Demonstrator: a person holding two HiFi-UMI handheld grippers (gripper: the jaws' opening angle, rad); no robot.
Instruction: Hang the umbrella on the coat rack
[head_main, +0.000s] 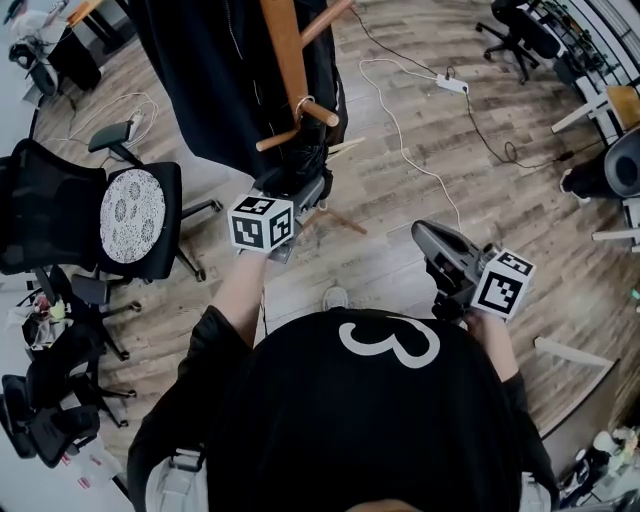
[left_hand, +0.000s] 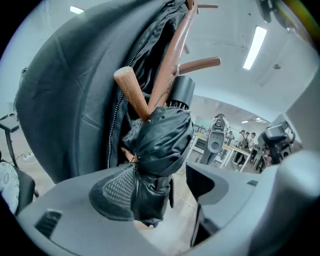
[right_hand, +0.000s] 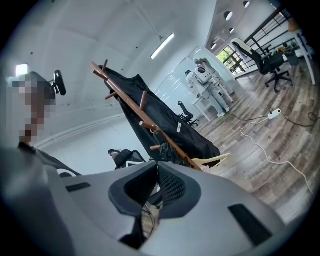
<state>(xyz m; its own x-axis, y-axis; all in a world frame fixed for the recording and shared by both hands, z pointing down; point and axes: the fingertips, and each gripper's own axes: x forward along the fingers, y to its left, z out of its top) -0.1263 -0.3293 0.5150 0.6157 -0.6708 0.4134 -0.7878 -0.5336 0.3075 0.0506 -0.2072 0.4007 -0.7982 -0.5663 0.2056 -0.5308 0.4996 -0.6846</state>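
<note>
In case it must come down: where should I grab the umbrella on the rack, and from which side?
The umbrella's bundled body, below the peg. Likely come level from the front, away from the coat: it hangs upright and narrow there.

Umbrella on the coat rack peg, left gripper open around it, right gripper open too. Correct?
No: the right gripper is shut, jaws together, nothing between them, as the right gripper view shows. The umbrella does hang on the coat rack peg, with the left gripper open around it.
</note>
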